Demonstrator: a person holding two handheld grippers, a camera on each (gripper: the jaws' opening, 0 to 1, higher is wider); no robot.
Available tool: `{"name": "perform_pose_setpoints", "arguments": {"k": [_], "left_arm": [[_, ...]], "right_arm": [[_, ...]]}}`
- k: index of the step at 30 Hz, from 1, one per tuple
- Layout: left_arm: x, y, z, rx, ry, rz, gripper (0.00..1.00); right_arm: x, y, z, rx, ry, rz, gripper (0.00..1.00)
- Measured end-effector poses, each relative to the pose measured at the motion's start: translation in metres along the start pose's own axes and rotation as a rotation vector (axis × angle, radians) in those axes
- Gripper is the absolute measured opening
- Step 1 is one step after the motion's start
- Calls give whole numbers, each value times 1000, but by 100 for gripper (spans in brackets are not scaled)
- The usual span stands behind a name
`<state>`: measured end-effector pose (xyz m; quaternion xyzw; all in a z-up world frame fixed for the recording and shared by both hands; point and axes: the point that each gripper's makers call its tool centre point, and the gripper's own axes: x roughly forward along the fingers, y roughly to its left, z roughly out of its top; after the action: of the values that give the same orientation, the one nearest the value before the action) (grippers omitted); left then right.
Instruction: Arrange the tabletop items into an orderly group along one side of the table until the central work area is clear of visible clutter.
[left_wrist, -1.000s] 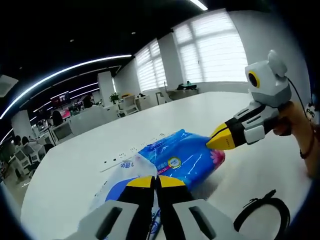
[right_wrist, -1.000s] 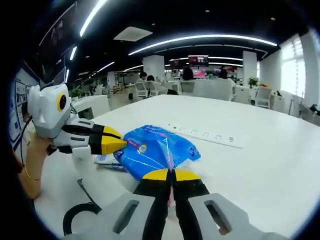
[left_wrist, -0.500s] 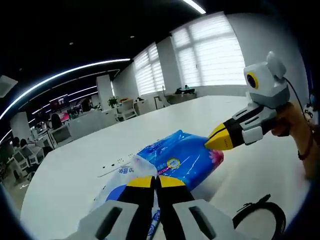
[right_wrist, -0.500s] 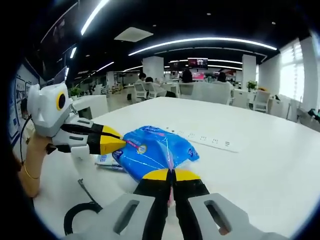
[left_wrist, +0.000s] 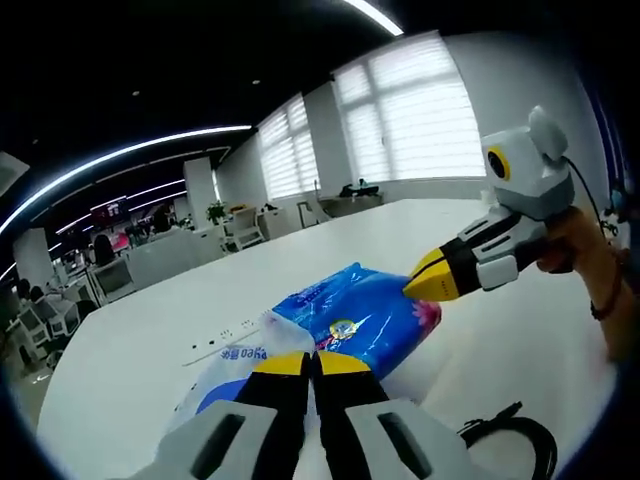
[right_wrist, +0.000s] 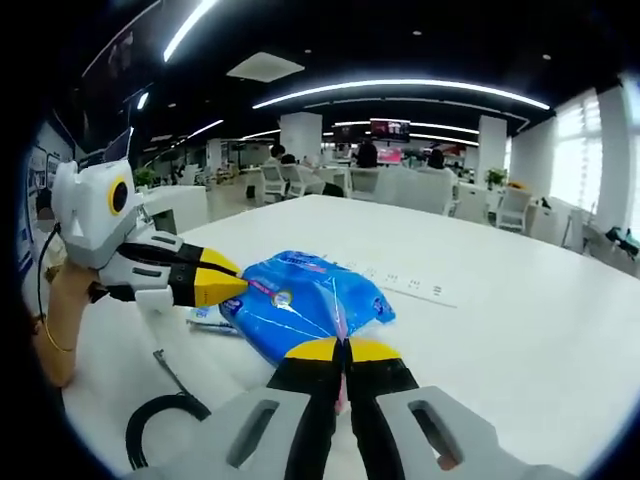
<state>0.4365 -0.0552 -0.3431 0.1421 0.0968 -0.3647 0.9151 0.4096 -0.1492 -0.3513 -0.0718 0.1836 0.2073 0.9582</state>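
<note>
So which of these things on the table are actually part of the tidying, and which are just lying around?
Part of the job:
blue packet, pinched by both grippers
white packet under it
black cable

Just there:
white power strip
office chairs

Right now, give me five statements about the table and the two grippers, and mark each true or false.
1. Both grippers pinch the blue pack from opposite ends. True: the left gripper and the right gripper each have closed jaws on an edge of it.
2. The blue pack is red with a green label. False: it is blue with a pink seam.
3. A black cable lies on the white table near the pack. True.
4. A white power strip lies on the table beyond the pack. True.
5. The power strip stands on top of the pack. False: it lies flat on the table, behind the pack.
</note>
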Motion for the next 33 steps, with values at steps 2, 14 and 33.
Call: {"name": "perform_pose_setpoints", "arguments": {"k": [2, 14, 33], "left_arm": [[0, -2, 2, -2, -8, -5, 0], [2, -25, 12, 18, -38, -44, 0], [12, -61, 12, 48, -42, -91, 0]], "right_arm": [[-3, -2, 1, -5, 0, -6, 0], [-21, -14, -3, -21, 11, -50, 0], [-44, -34, -16, -28, 34, -106, 0]]}}
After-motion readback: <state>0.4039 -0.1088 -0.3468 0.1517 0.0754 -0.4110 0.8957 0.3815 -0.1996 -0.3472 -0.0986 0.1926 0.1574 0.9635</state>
